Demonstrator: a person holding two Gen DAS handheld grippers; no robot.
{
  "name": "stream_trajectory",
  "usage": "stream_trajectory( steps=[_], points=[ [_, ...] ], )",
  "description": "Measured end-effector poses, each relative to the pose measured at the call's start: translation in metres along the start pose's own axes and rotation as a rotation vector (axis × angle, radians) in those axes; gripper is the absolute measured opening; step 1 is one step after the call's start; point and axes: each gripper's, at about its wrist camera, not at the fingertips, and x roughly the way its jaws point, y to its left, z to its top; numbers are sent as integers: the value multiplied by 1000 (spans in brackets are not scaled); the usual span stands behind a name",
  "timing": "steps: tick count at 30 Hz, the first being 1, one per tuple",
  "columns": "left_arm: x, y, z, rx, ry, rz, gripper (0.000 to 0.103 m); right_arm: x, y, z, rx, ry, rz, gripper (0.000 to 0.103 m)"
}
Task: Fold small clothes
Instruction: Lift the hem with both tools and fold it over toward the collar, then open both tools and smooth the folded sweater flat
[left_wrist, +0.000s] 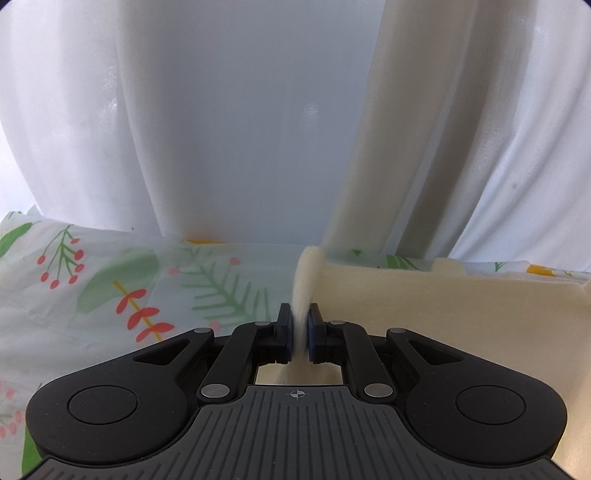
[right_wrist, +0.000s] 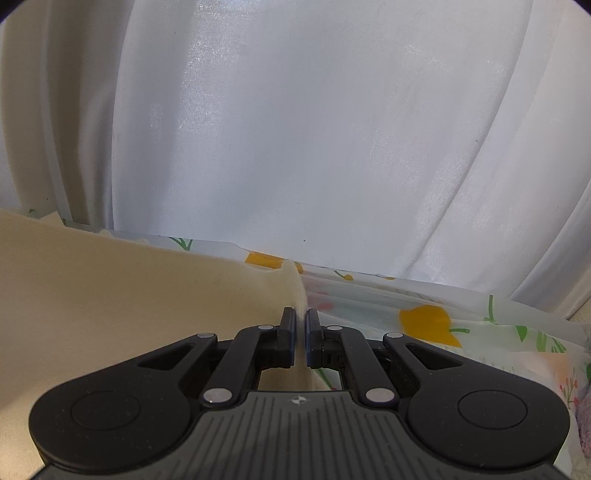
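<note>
A cream garment (left_wrist: 443, 317) lies spread on a floral tablecloth (left_wrist: 110, 288). My left gripper (left_wrist: 300, 314) is shut on the garment's left edge, and a pinched ridge of cream cloth (left_wrist: 308, 273) stands up between the fingers. In the right wrist view the same cream garment (right_wrist: 129, 295) fills the left side. My right gripper (right_wrist: 300, 321) is shut on its right edge, where the cloth rises into a fold (right_wrist: 295, 284) between the fingers. Both grippers sit low over the table.
White curtains (left_wrist: 240, 129) hang close behind the table's far edge, and also show in the right wrist view (right_wrist: 314, 129). The floral tablecloth (right_wrist: 461, 332) stretches to the right of the garment. A purple-grey cloth item (right_wrist: 583, 417) lies at the far right edge.
</note>
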Motion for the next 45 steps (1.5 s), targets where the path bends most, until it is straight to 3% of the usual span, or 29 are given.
stream_trajectory(
  steps=[9,11,13,16,18,21,25,28,30,33,37,39,42,45],
  points=[
    [-7,-1,-2,-21,-10,39,15,7,3,-9,-28,12,-12,5],
    [-27,8,-3,-63,-39,9,16,-7,-10,-7,61,-28,14,6],
    [-52,21,-11,-79,-56,-32,25,-32,-28,-10,168,-64,56,6],
    [-86,42,-35,-101,-32,-69,41,-71,-52,-29,285,-76,146,17],
    [-101,56,-56,-135,13,-94,43,-97,-67,-53,364,-49,196,29],
    [-112,65,-84,-169,62,-126,44,-121,-76,-91,437,12,253,29],
    [-109,60,-106,-168,120,-133,42,-133,-68,-119,419,47,281,29],
    [-108,58,-111,-175,111,-114,42,-128,-65,-123,442,81,305,26],
    [-106,61,-109,-211,124,-110,34,-127,-60,-123,406,83,275,7],
    [-110,59,-104,-205,116,-100,24,-132,-54,-119,343,59,255,5],
    [-112,60,-105,-208,84,-79,22,-144,-59,-112,352,-14,198,5],
    [-106,57,-110,-184,90,-47,24,-140,-59,-112,345,-1,179,5],
    [-114,55,-107,-168,84,-20,24,-122,-58,-118,329,91,176,5],
    [-136,55,-95,-156,32,8,20,-137,-67,-110,360,60,156,7]
  ],
)
